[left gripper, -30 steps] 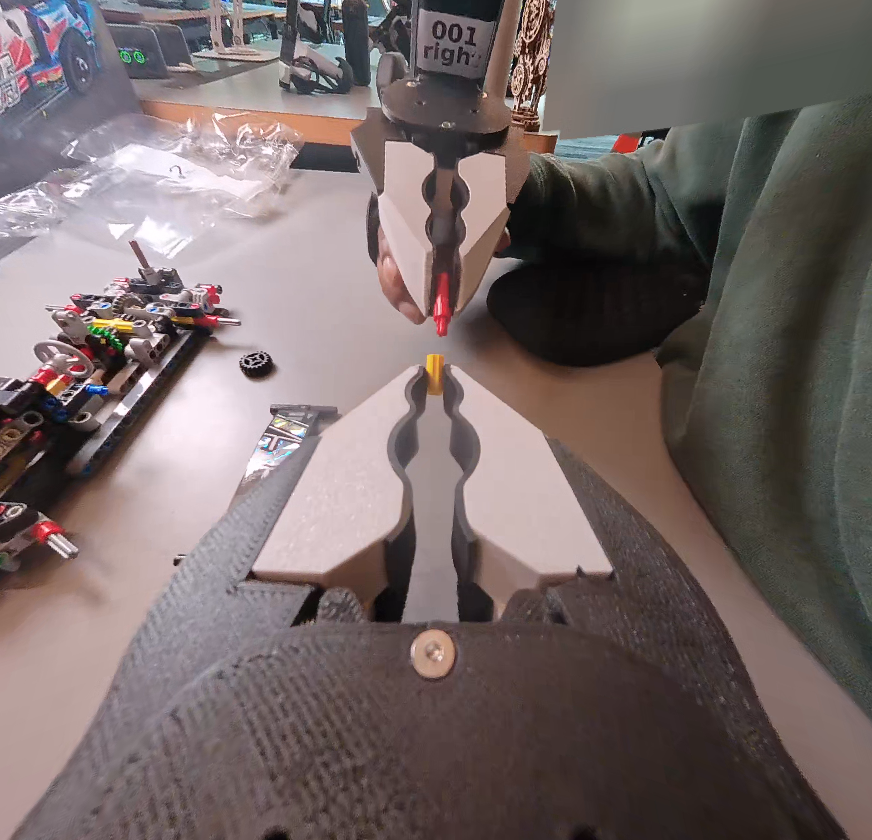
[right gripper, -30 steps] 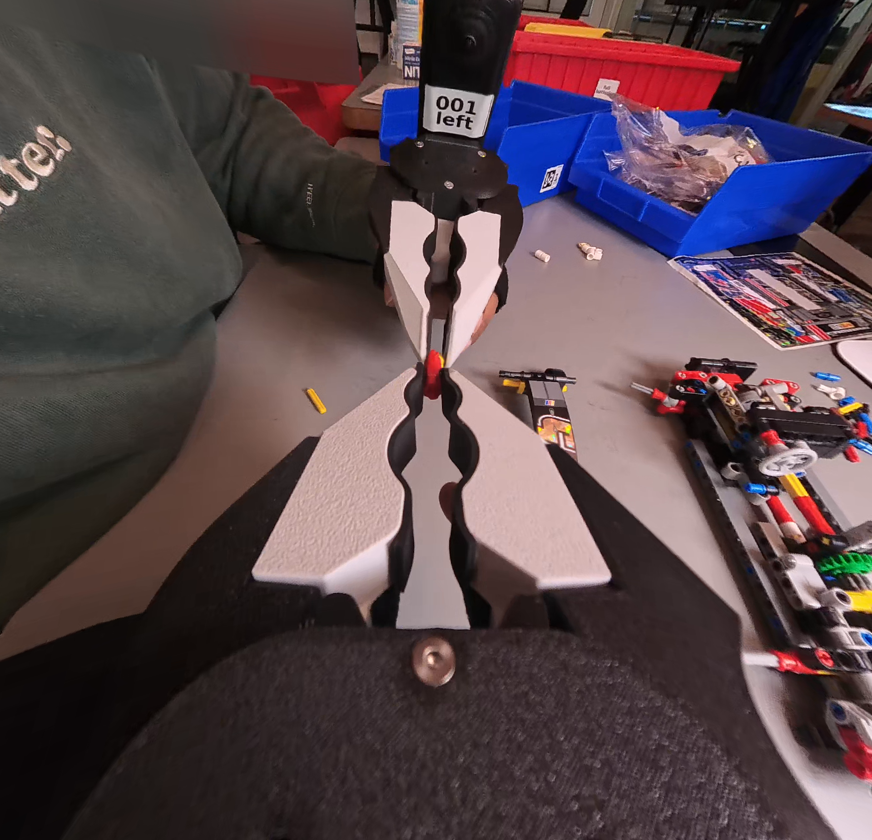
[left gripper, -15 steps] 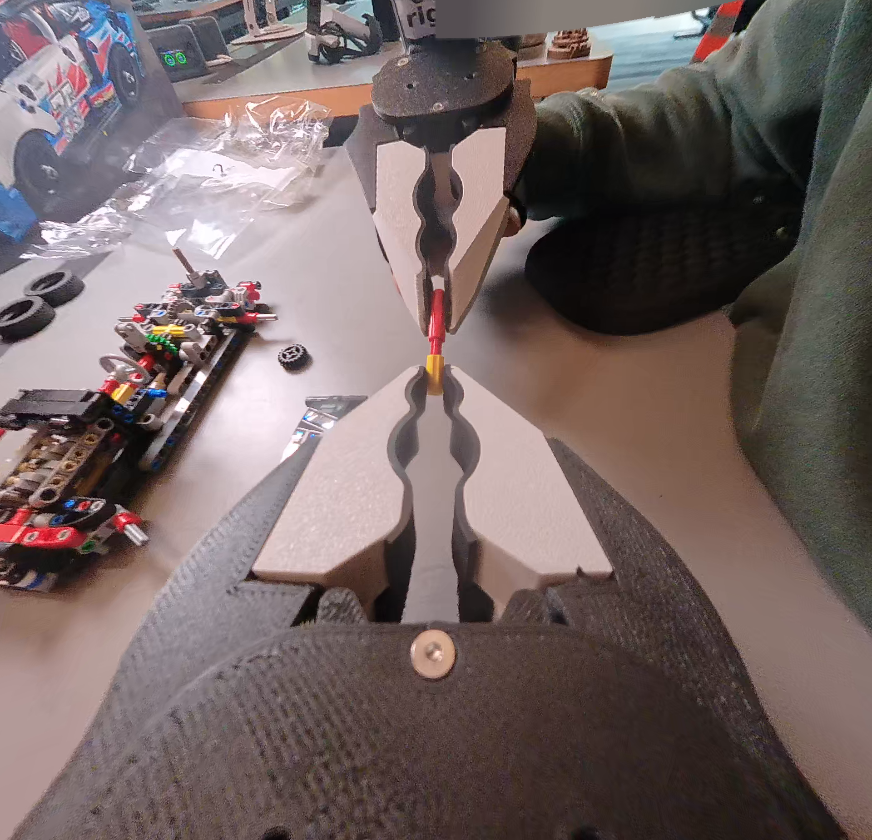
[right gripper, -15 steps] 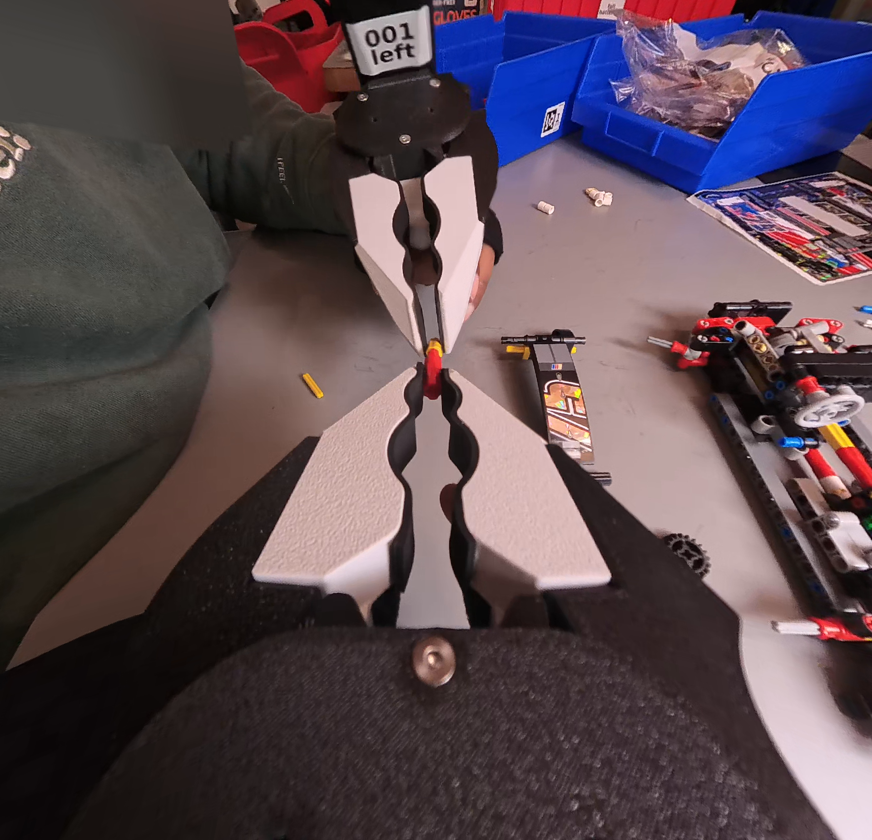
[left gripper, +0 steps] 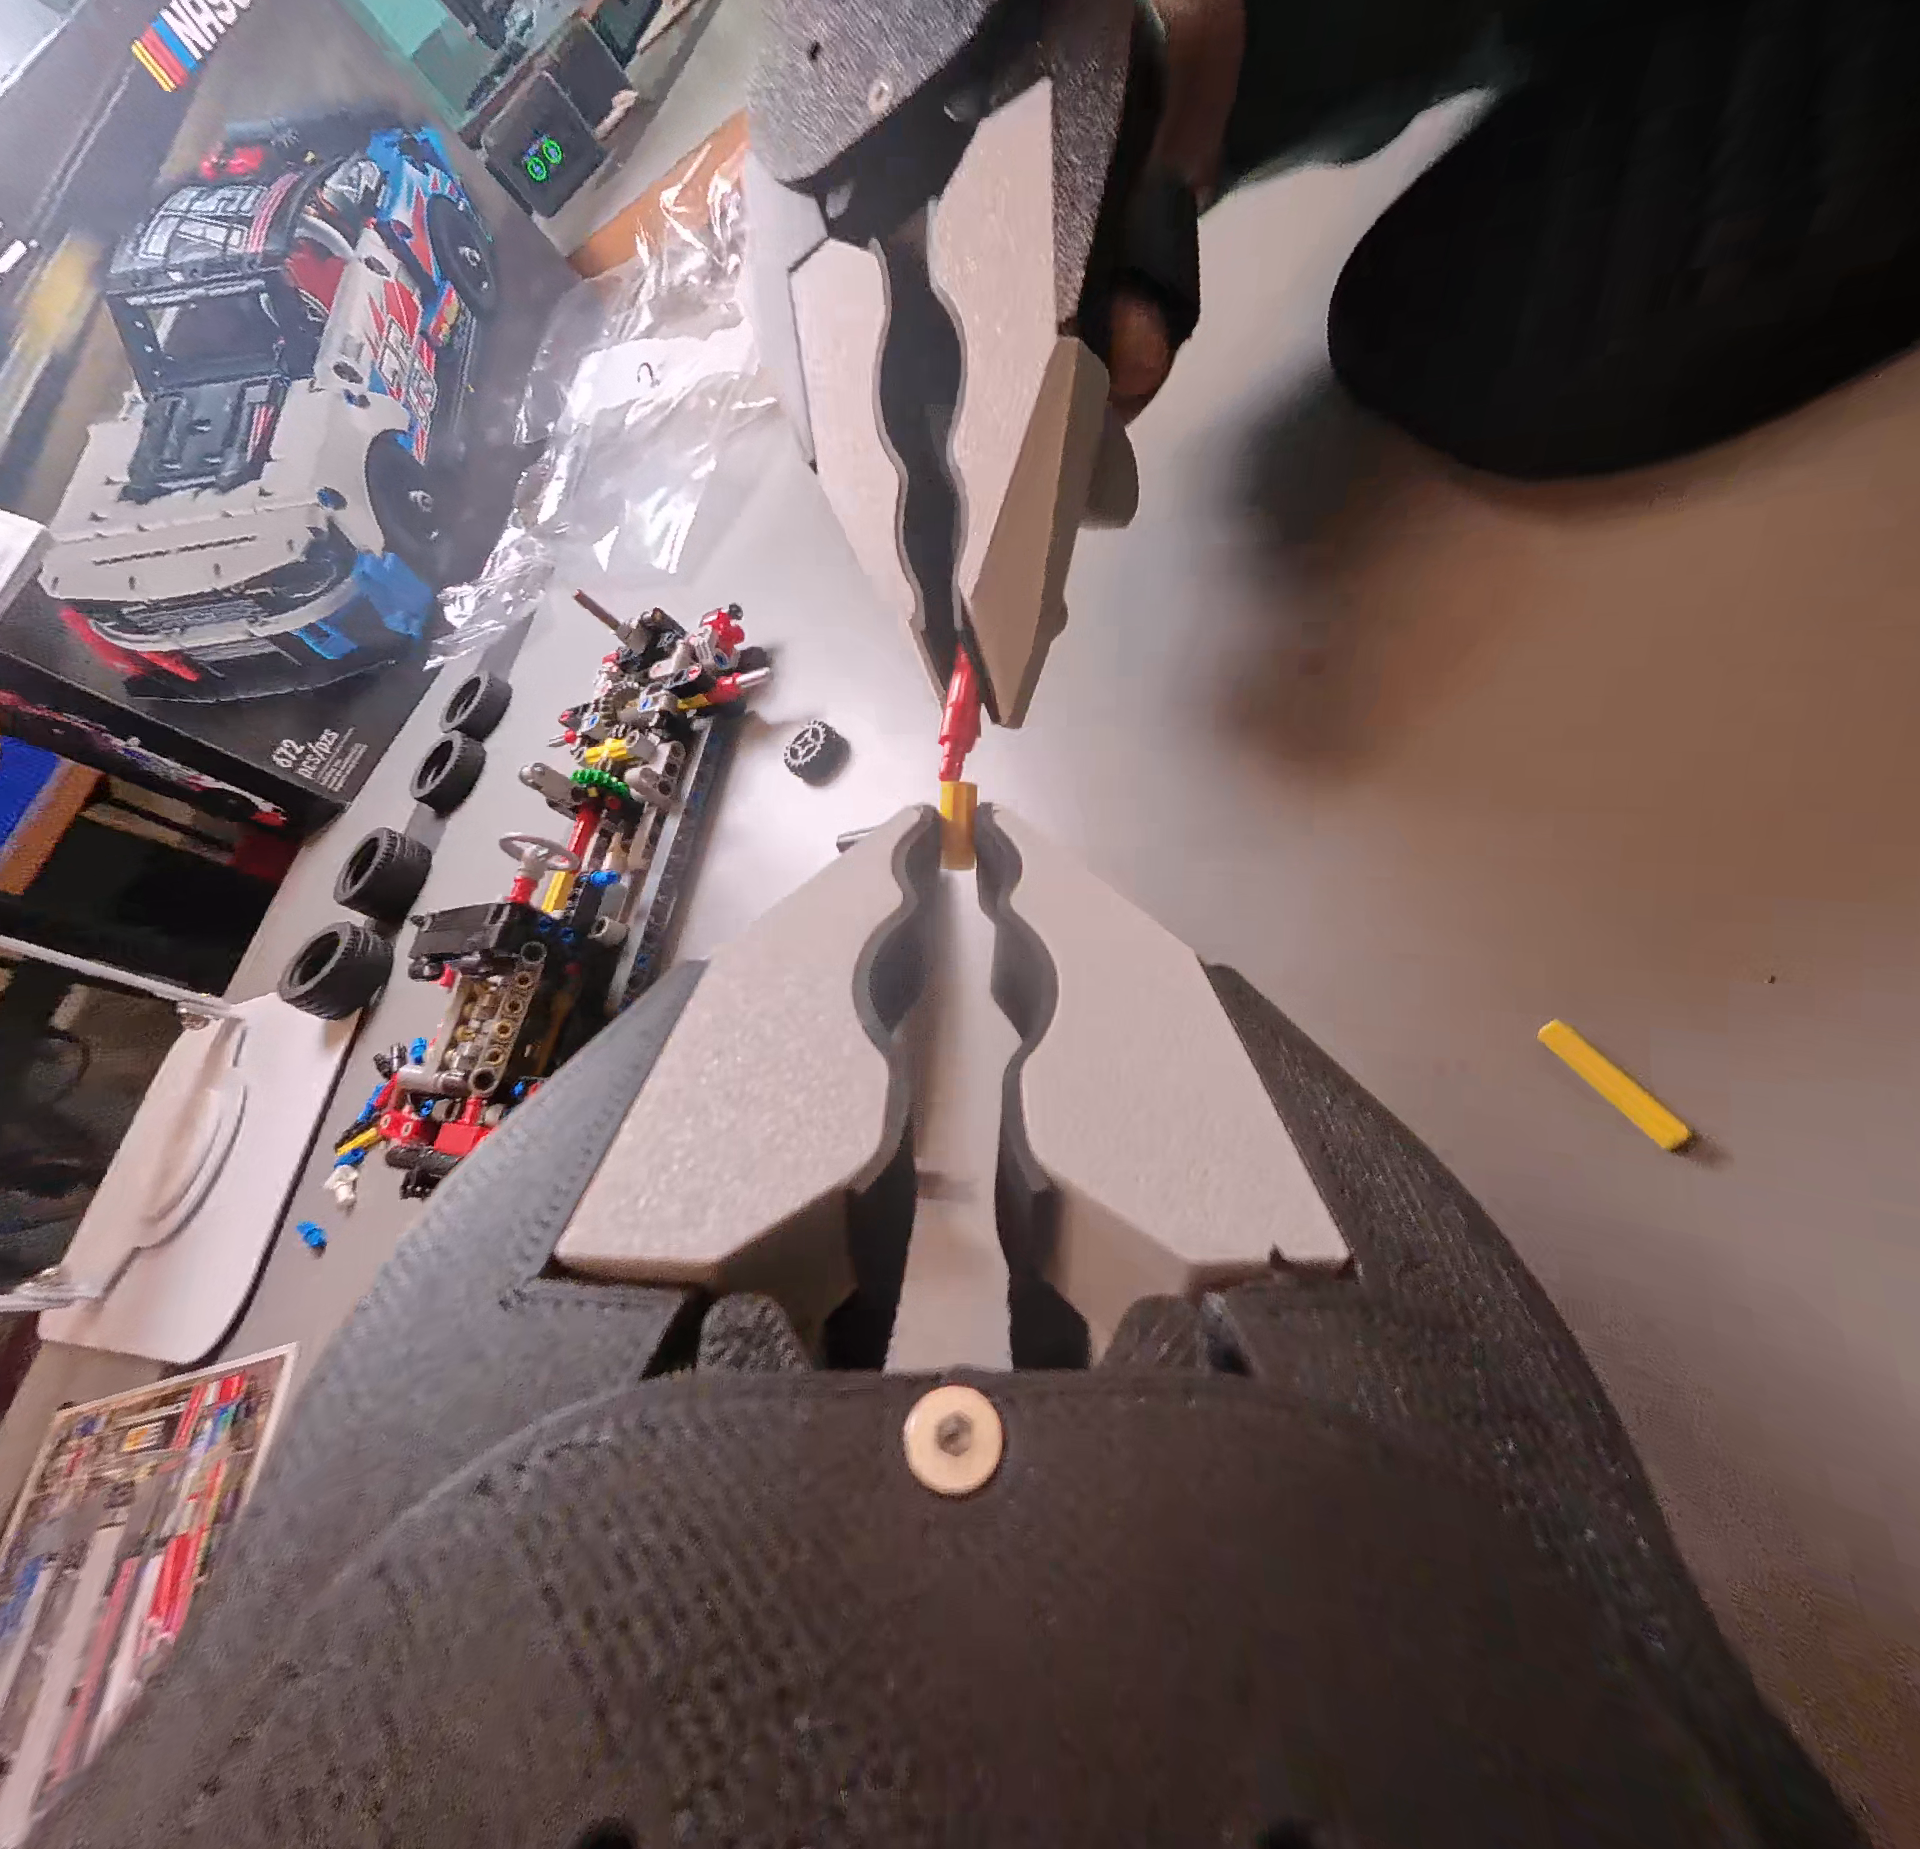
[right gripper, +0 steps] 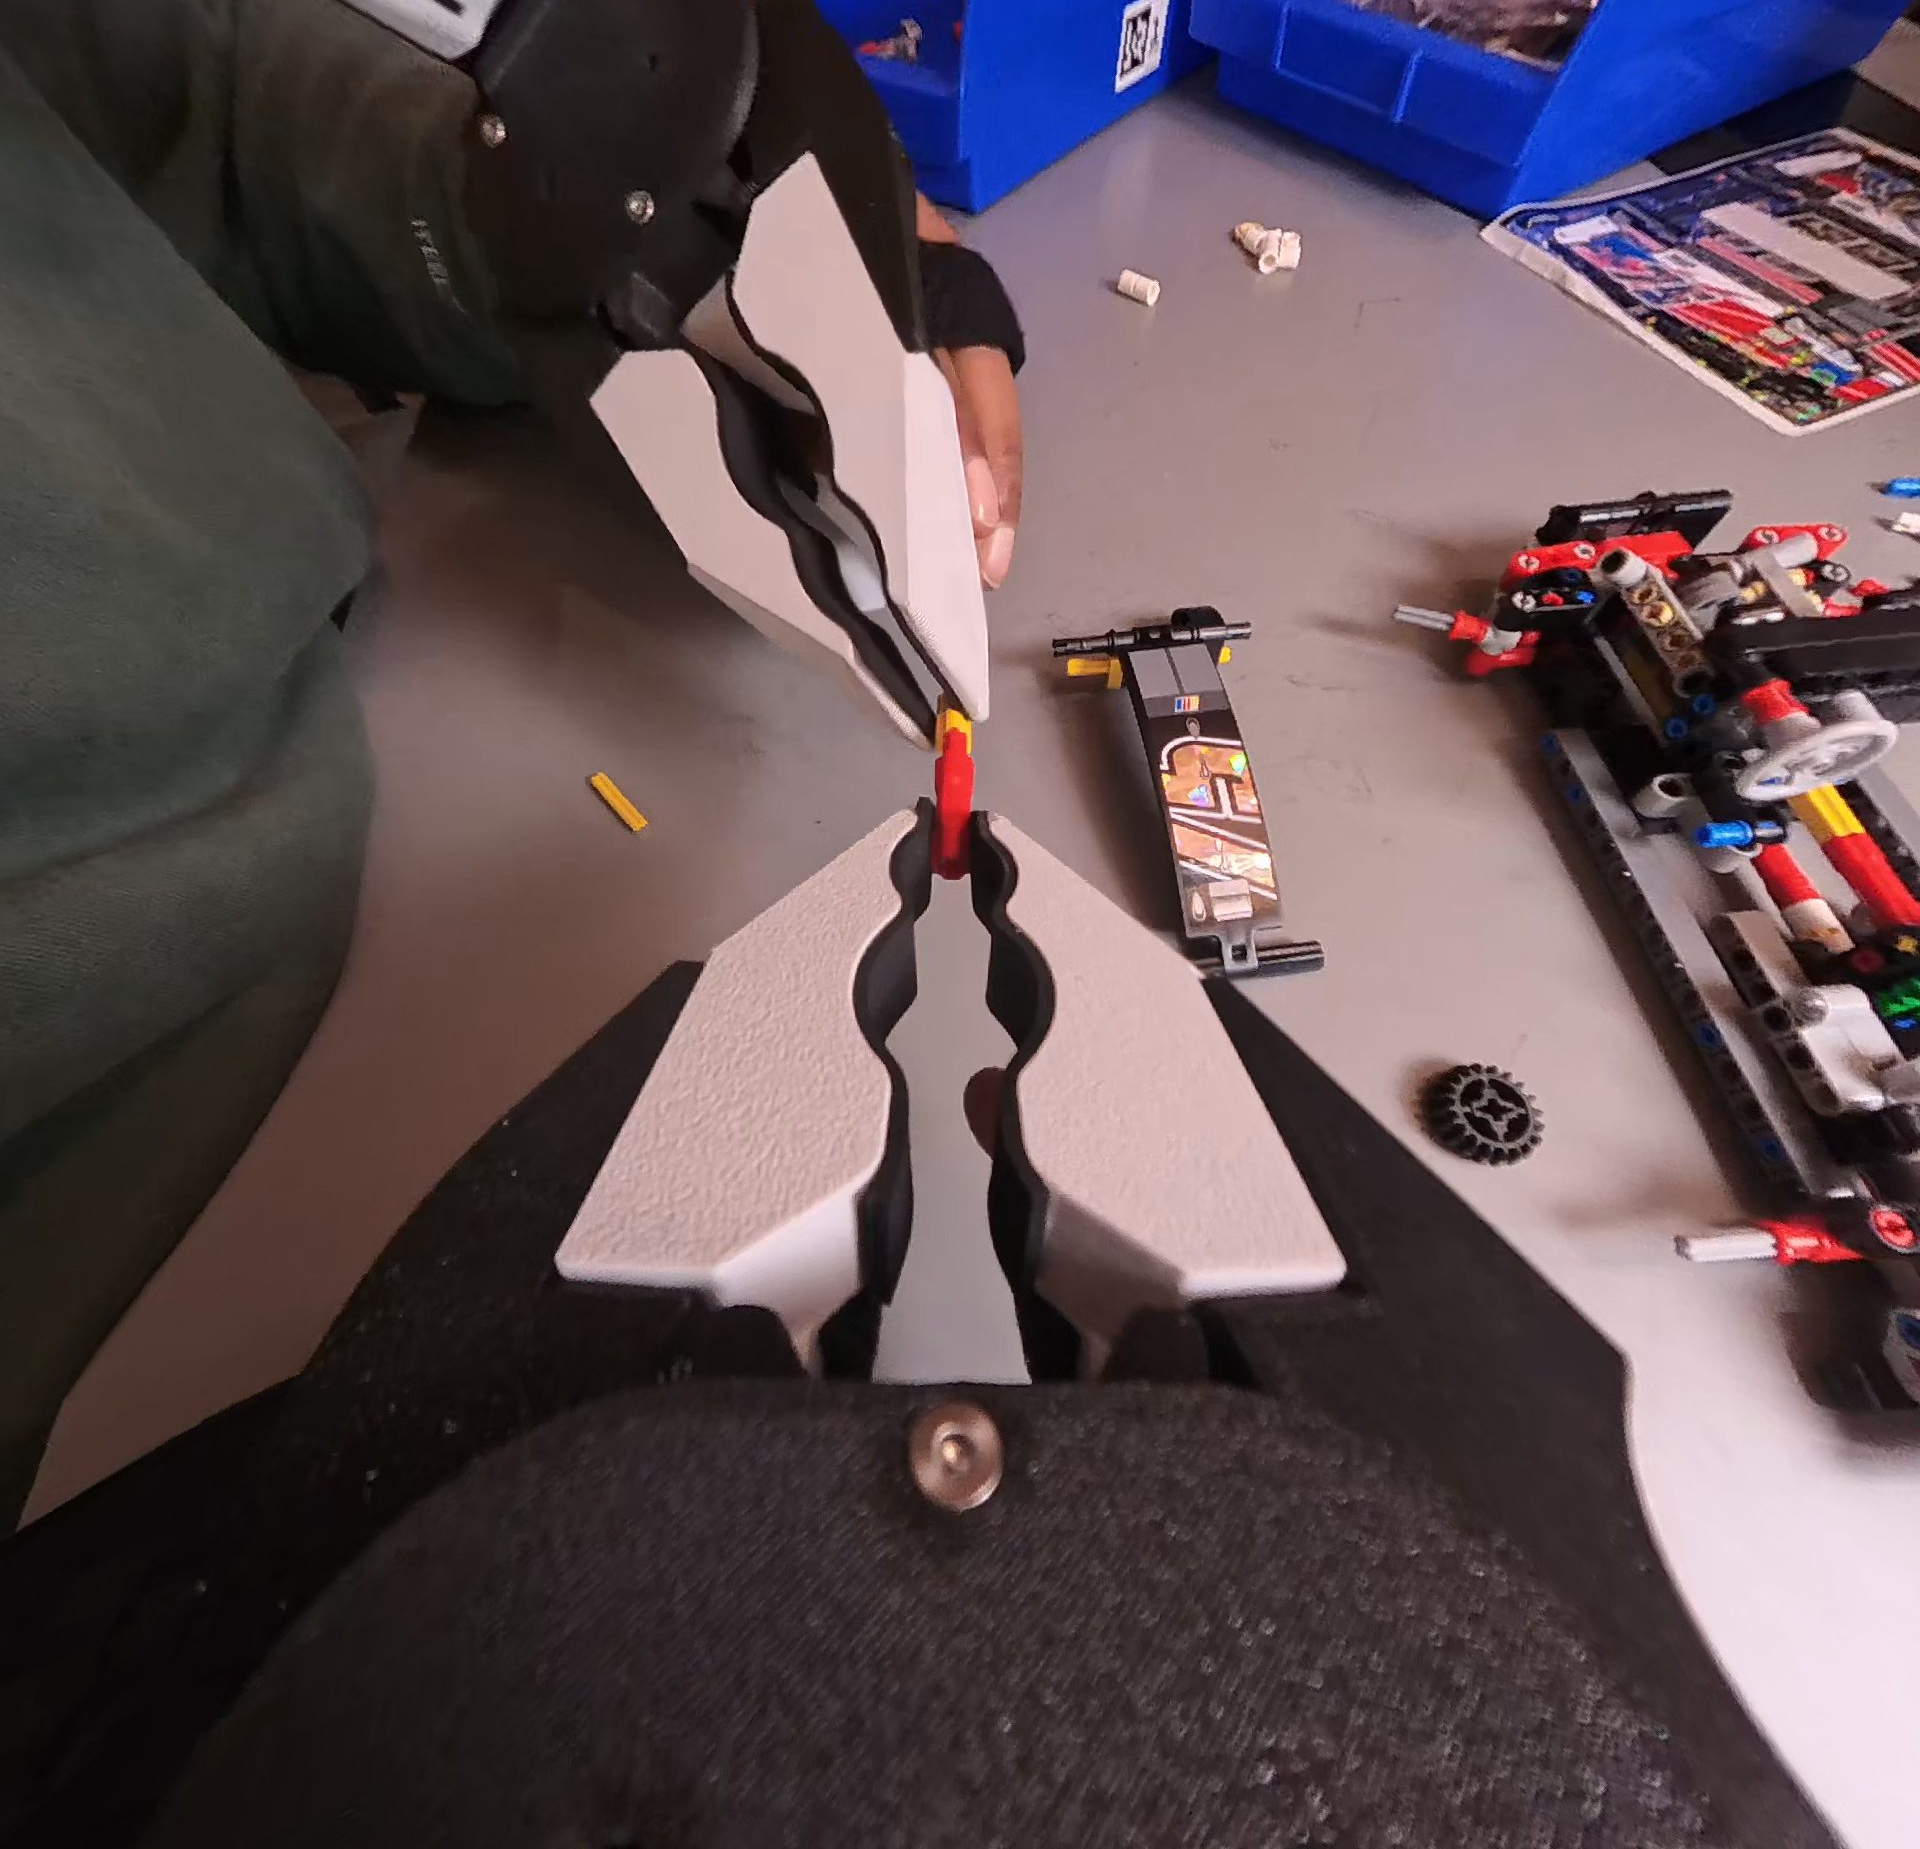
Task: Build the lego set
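My left gripper (left gripper: 957,835) is shut on a small yellow bush (left gripper: 956,835). My right gripper (right gripper: 951,843) is shut on a red axle pin (right gripper: 951,802). The two grippers meet tip to tip above the grey table, and the red pin's end (left gripper: 958,724) sits in the yellow bush (right gripper: 954,727). The right gripper (left gripper: 977,698) comes in from the top of the left wrist view. The left gripper (right gripper: 945,724) comes in from the upper left of the right wrist view. The part-built car chassis (left gripper: 582,864) lies to the left; in the right wrist view the chassis (right gripper: 1766,843) lies on the right.
A loose yellow axle (left gripper: 1612,1082) lies on the table. A black gear (right gripper: 1481,1113) and a stickered black panel (right gripper: 1210,802) lie near the chassis. Several black tyres (left gripper: 379,864), the set's box (left gripper: 239,345), plastic bags (left gripper: 644,417), blue bins (right gripper: 1455,54) and an instruction booklet (right gripper: 1745,282) surround the work area.
Both grippers have tilted and swung round while staying tip to tip. The red pin, about 1 s ago apart from the yellow bush, now sits in it.
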Action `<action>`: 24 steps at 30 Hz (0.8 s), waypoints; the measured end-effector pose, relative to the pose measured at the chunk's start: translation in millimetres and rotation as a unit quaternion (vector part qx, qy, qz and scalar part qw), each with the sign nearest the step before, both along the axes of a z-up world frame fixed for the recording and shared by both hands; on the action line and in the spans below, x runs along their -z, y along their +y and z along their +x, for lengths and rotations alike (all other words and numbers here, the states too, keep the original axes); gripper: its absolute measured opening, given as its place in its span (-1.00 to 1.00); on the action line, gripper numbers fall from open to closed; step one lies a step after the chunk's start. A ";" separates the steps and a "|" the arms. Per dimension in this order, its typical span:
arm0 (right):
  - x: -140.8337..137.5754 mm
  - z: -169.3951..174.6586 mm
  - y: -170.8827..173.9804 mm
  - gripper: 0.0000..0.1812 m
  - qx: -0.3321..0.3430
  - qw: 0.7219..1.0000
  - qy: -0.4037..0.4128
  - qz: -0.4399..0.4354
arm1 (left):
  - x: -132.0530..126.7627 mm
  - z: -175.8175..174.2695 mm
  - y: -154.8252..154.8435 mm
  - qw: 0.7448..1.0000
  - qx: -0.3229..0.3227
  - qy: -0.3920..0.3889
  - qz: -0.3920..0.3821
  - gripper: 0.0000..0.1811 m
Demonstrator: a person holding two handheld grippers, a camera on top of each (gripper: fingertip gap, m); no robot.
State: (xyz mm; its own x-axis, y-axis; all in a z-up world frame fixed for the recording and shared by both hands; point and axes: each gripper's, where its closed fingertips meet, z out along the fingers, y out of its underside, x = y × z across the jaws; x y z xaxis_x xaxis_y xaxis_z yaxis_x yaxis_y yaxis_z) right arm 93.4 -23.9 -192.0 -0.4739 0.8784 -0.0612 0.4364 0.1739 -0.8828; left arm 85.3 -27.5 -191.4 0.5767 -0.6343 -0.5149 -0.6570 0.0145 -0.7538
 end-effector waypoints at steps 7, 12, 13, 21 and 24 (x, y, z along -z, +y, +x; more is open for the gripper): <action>12.5 1.4 0.5 -0.97 0.007 0.999 -0.040 0.019 | 8.5 0.8 1.1 0.999 -0.001 0.049 0.012 -0.95; 13.8 2.2 -1.1 -0.97 0.005 0.999 -0.045 0.022 | 10.4 2.0 -0.4 0.998 0.004 0.060 0.011 -0.95; 14.4 2.1 -1.7 -0.97 0.004 0.999 -0.046 0.020 | 10.9 2.5 -0.9 0.998 0.005 0.060 0.009 -0.95; 21.4 -1.5 -4.9 -0.97 0.008 0.998 -0.056 0.019 | 16.7 1.8 -2.0 0.998 -0.002 0.057 -0.008 -0.95; 23.3 -2.1 -5.8 -0.97 0.008 0.998 -0.059 0.017 | 17.3 2.2 -2.6 0.999 -0.002 0.052 -0.012 -0.96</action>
State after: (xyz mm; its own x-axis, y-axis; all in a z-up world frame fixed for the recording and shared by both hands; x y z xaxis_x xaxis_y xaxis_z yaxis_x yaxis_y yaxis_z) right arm 91.3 -29.7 -215.3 -0.4518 0.8879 -0.0869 0.5405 0.1949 -0.8185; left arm 87.5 -30.1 -208.7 0.5235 -0.6458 -0.5558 -0.7311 -0.0055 -0.6823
